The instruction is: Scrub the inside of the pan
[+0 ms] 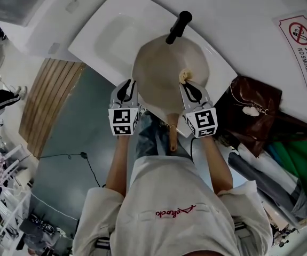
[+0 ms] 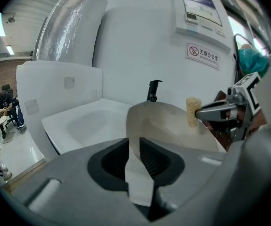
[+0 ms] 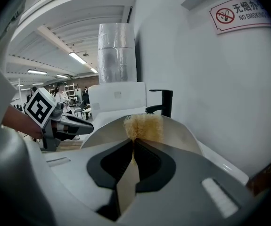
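From the head view, the pan point(image 1: 161, 73) sits over the right part of the white sink point(image 1: 110, 36), just in front of the black tap point(image 1: 179, 26), with its handle point(image 1: 172, 135) pointing back at the person. The left gripper point(image 1: 125, 91) is at the pan's left rim and the right gripper point(image 1: 192, 89) at its right rim, holding a small yellowish sponge point(image 1: 184, 77) against the pan. A no-smoking sign point(image 1: 304, 44) hangs on the wall to the right, with a brown bag point(image 1: 249, 111) below it. In the left gripper view, the left gripper point(image 2: 135, 142) has its jaws pinched on the pan's near rim, and the pale wall fills the narrow gap between the pads. The pan point(image 2: 168, 126) curves away beyond them with its inside showing (it looks tilted rather than flat). At its far right edge the sponge point(image 2: 192, 111) stands at the tip of the right gripper point(image 2: 206, 111), touching the rim. The tap point(image 2: 153, 89) rises just behind. In the right gripper view, the right gripper point(image 3: 134, 142) has its jaws drawn close together on the sponge point(image 3: 143, 126), whose fuzzy tuft sticks out past the tips and rests on the pan point(image 3: 182, 131). The left gripper point(image 3: 86, 125) reaches in from the left to the opposite rim, and the tap point(image 3: 165, 102) stands beyond.
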The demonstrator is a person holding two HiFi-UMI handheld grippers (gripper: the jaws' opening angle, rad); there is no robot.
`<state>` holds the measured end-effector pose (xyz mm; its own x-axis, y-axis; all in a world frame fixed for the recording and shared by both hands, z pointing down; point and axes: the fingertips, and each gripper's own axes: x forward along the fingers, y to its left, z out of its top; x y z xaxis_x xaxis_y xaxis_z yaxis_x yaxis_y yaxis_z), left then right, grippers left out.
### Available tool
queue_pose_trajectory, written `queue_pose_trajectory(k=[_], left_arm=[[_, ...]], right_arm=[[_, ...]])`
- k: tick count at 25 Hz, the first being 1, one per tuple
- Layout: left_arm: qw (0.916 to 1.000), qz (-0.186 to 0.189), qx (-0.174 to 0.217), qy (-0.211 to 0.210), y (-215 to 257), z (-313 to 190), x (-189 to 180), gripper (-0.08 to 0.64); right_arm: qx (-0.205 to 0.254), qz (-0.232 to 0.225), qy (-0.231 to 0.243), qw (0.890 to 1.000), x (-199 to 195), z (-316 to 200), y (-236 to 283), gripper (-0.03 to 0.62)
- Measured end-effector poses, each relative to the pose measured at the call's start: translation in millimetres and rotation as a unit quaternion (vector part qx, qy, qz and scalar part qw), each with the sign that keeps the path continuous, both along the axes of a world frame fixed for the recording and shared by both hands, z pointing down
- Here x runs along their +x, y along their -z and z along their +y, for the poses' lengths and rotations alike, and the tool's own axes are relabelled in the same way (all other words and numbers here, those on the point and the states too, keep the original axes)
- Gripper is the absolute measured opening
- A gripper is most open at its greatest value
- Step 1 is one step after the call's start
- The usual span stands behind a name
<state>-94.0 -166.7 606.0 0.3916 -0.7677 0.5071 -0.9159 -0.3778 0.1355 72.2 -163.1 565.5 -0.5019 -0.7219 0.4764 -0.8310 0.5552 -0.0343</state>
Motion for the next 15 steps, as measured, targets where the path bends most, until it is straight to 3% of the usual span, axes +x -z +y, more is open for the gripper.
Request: queue_pose_trajectory(k=[4, 10, 15], left_arm=[[0.9999, 0.008, -0.013, -0.001, -6, -6, 1, 0.106], [0.9998, 0.008, -0.020, -0.001, -12, -14, 3, 0.112], [0.9997, 0.009, -0.022, 0.002, -12, -22, 3, 0.112]], right_arm=[[0.001, 0.009, 0.007, 1.000, -2, -1, 1, 0.023], [0.011, 0.032, 0.022, 0.999, -5, -6, 5, 0.023], [0.029, 0.080, 0.055, 0.995, -9, -14, 8, 0.023]])
